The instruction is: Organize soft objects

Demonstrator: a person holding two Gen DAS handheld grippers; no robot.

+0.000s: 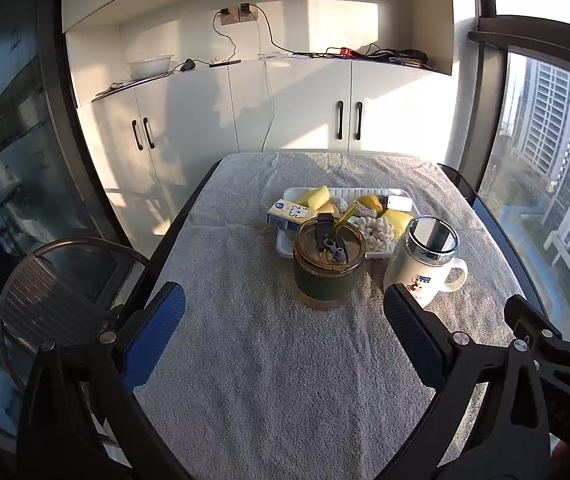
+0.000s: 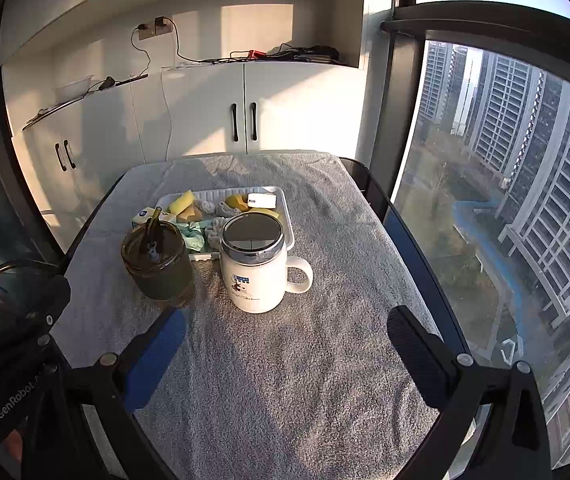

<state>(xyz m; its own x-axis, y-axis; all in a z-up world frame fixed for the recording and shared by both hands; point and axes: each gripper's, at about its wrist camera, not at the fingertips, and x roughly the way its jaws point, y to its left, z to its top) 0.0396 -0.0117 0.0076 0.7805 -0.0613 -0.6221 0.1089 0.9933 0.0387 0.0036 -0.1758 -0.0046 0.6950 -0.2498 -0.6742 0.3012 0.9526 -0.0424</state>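
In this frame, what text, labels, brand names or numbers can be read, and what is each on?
"GenRobot": white lettering on the left gripper's body, seen at the right wrist view's lower left edge; any further characters are cut off.
White mug: blue label and script line, too small to read.
Carton at the tray: print too blurred.
Right gripper: no text shows.

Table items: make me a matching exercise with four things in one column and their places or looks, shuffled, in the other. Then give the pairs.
Things
1. white mug
2. dark green tumbler
3. white tray
4. milk carton

Descriptions
A. holds sponges and other soft pieces
B. shiny mirrored lid, handle on the right
C. lies at the tray's left edge
D. brown see-through lid with a straw

Pairs: 1-B, 2-D, 3-A, 4-C
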